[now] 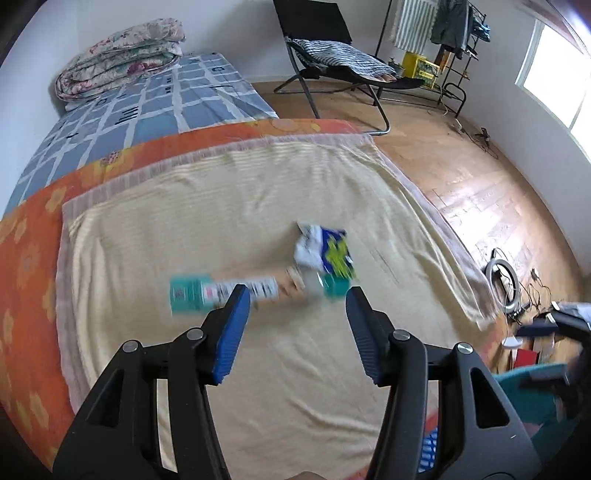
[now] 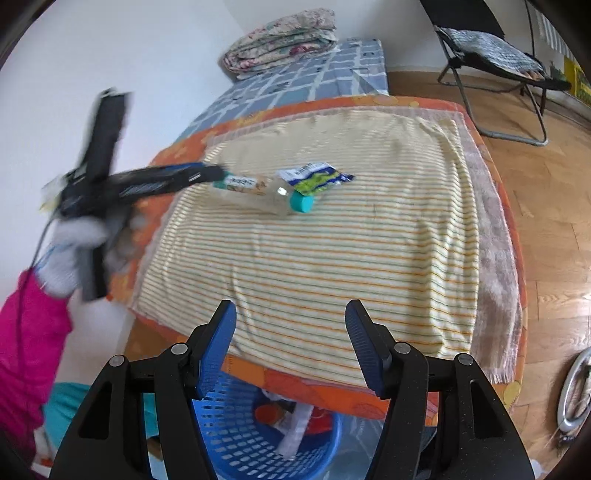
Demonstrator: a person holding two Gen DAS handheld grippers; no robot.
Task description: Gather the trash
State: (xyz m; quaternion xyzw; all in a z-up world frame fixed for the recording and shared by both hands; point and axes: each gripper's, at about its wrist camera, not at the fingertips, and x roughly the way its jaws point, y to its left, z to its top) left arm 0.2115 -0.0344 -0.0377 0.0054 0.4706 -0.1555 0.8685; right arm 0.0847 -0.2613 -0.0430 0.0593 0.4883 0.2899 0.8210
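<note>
Both tools, left [image 1: 297, 295] and right [image 2: 291, 310], are seen agape, empty; the bottle [image 2: 258, 194], judged light, slick and crushable, is best taken mid-body

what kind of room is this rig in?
Most likely a bedroom in a home: a bed with a folded quilt at its far end, a folding lounge chair on wood flooring, and a clothes rack by the window.
</note>
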